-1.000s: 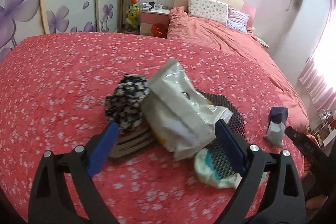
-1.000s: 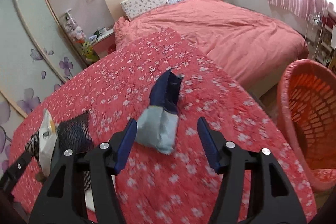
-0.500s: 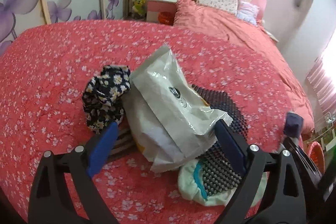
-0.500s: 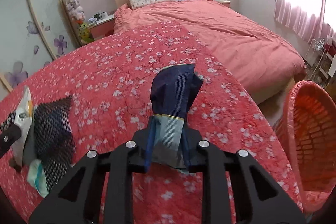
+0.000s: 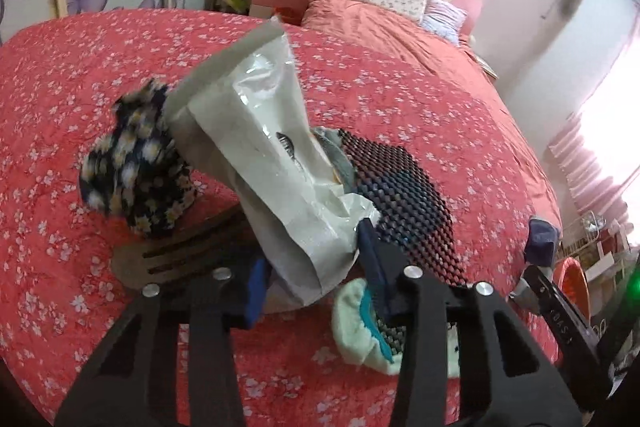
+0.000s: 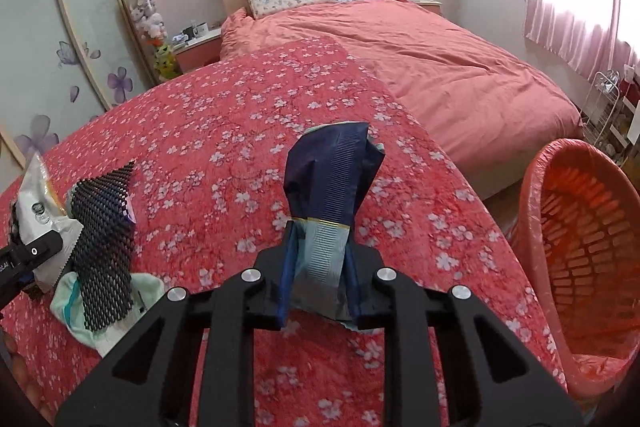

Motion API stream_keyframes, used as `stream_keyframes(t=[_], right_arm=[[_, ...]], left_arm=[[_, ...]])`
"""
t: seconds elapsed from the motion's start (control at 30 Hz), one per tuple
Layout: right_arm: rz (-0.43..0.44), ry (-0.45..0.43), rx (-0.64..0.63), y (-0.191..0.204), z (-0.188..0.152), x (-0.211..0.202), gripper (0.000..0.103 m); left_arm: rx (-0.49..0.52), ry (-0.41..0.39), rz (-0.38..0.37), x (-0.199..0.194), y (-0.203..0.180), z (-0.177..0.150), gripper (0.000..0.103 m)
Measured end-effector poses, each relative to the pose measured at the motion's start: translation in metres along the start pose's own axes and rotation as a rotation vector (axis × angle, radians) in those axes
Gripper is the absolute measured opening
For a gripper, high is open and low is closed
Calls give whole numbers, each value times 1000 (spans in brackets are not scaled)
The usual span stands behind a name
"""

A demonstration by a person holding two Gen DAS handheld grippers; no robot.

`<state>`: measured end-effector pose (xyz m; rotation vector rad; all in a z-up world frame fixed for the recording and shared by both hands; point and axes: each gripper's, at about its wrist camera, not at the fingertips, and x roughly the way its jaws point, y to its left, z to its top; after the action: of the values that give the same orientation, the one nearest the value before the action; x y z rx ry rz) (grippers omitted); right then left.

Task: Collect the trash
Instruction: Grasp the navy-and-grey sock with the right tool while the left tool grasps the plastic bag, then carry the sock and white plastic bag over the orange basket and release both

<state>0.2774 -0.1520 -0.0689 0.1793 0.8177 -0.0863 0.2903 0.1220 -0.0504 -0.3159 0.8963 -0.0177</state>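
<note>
white bag [image 5: 276,163]: its lower end is hidden between the left gripper [image 5: 316,275] fingers; printed mark too blurred to read.
wooden slatted piece [image 5: 180,255]: far part hidden under the floral cloth [image 5: 132,163] and bag.
pale sock [image 5: 356,319]: partly covered by the black mesh mat [image 5: 392,179] and near finger.
red basket [image 6: 580,259]: right side cut off by the picture's edge.
nightstand items [image 6: 194,31]: too small to tell.

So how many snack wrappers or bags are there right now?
2. A white bag is between the left claw's closing fingers, over the floral bedspread. A dark blue wrapper is clamped in the right claw. Others may hide under the pile.
</note>
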Motion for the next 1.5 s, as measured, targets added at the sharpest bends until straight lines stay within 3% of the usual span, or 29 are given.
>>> stream_keyframes(t=[0.57,1.17,1.5], right_arm=[[35,-59,-6,-16,-5,-39,18],[76,-191,-7,-30,-4,-100,17],[82,-256,51,-65,-3,-129,17]], left_arm=[[137,-115,-58,-63,-21,0,34],[313,-199,-165,-131,-90,-8,34],[396,-191,-247,-136,-140,-21,34]])
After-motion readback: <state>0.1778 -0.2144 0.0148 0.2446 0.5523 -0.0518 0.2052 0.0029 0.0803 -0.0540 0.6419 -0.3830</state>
